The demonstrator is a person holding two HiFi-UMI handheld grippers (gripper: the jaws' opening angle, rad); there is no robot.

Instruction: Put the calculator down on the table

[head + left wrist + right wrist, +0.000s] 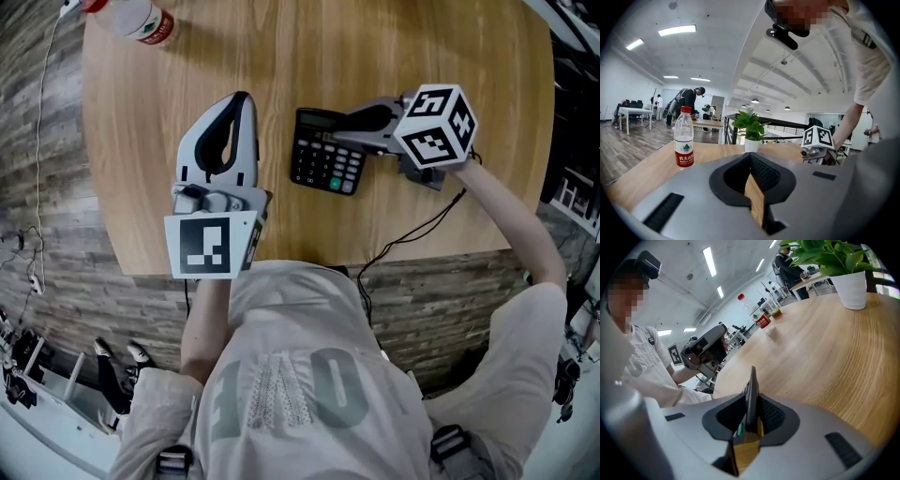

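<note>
A black calculator [324, 152] with a grey display lies flat low over the round wooden table [281, 56], right of the middle. I cannot tell whether it touches the wood. My right gripper [345, 126] reaches in from the right and is shut on its right side. In the right gripper view the calculator [751, 389] shows edge-on as a thin dark plate clamped between the pads. My left gripper [241, 101] hovers over the table left of the calculator, apart from it, its jaws shut with nothing between them; in its own view the left gripper [752, 171] shows only wood through a thin slit.
A water bottle [141, 19] with a red label lies at the table's far left; in the left gripper view the bottle [684, 140] stands upright. A potted plant [751, 136] stands on the table beyond it. A black cable [412, 230] hangs off the near edge.
</note>
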